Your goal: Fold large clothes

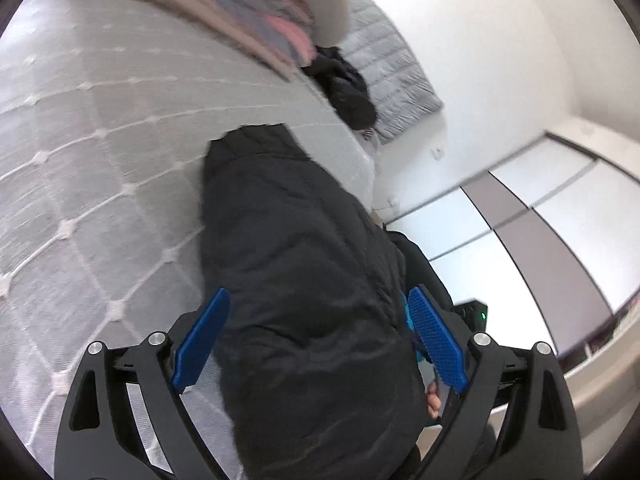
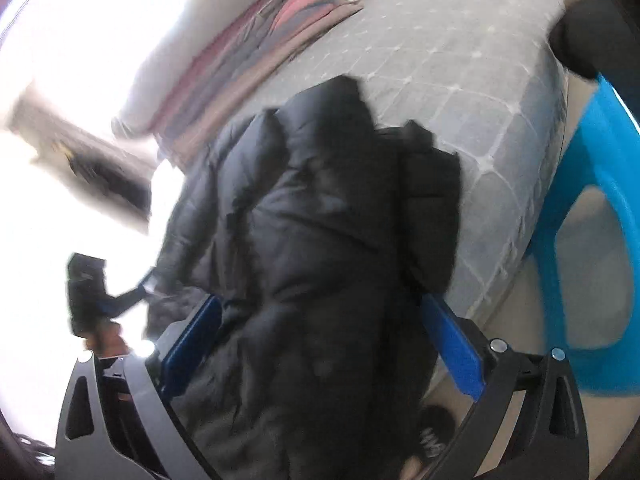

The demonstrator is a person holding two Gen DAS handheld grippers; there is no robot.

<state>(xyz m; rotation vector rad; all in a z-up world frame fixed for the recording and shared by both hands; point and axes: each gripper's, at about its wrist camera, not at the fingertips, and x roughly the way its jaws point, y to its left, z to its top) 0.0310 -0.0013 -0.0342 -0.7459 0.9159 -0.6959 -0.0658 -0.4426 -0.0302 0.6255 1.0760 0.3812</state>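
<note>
Two tools, one black puffer jacket, folding hardly begun

I have both the left tool (image 1: 320, 336) and the right tool (image 2: 320, 344) spread wide, pinching nothing; the jacket (image 1: 304, 264) lies bunched between the blue fingers (image 1: 438, 340) and ahead on the bed (image 1: 100, 140). Judging from this, no neat fold is made yet; everything remains.

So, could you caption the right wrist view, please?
Right gripper straddling a black puffer jacket on a grey quilted bed.

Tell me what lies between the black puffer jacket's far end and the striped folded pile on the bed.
In the left wrist view, only bare quilted bedspread separates the black puffer jacket from the striped pile.
</note>
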